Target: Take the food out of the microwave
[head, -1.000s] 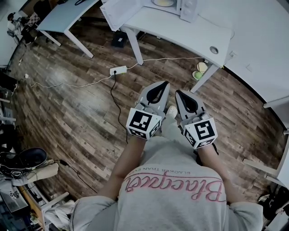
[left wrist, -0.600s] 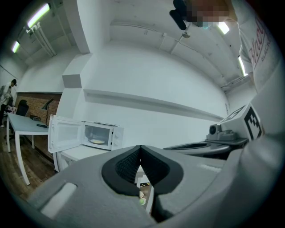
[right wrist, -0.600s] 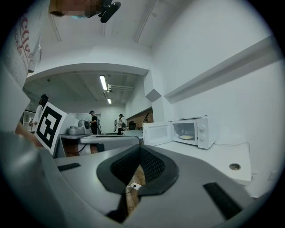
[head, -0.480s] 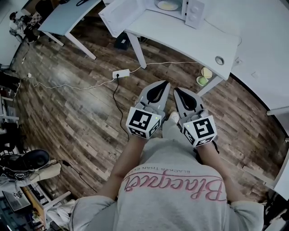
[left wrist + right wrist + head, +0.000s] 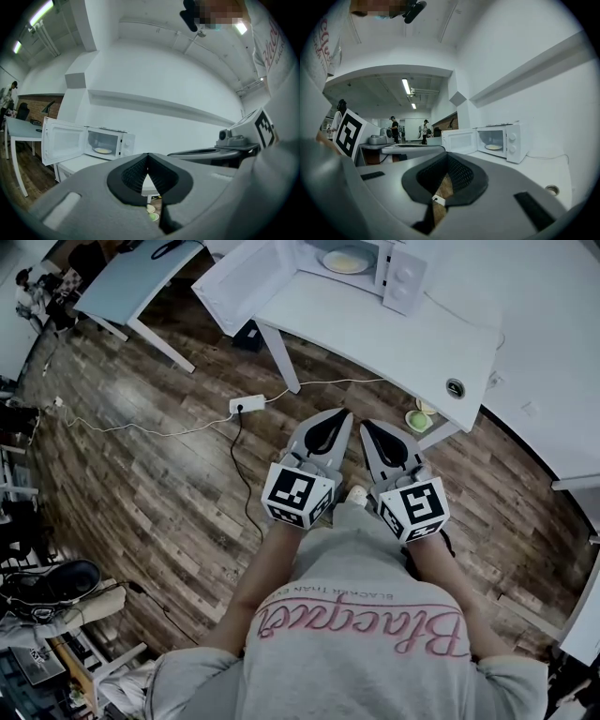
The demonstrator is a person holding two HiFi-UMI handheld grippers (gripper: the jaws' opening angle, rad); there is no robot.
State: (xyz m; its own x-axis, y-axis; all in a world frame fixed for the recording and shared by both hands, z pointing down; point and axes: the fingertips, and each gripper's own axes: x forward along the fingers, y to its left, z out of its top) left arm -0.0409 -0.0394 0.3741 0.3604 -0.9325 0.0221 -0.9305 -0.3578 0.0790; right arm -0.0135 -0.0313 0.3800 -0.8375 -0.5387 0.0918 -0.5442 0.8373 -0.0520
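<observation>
Changed since a second ago: the white table [image 5: 394, 334] sits fuller in the head view, because you have walked closer to it.

- Microwave [image 5: 405, 282]: on the table's far end, with its door [image 5: 239, 282] swung wide.
- Left gripper [image 5: 339, 418], right gripper [image 5: 369, 429]: side by side before your chest, well short of the table. Both have their jaws pressed together and hold nothing.
- Plate of food [image 5: 345, 260]: lying inside the cavity.

Handling: part your jaws before reaching in, enter level, and take the plate by its rim.
</observation>
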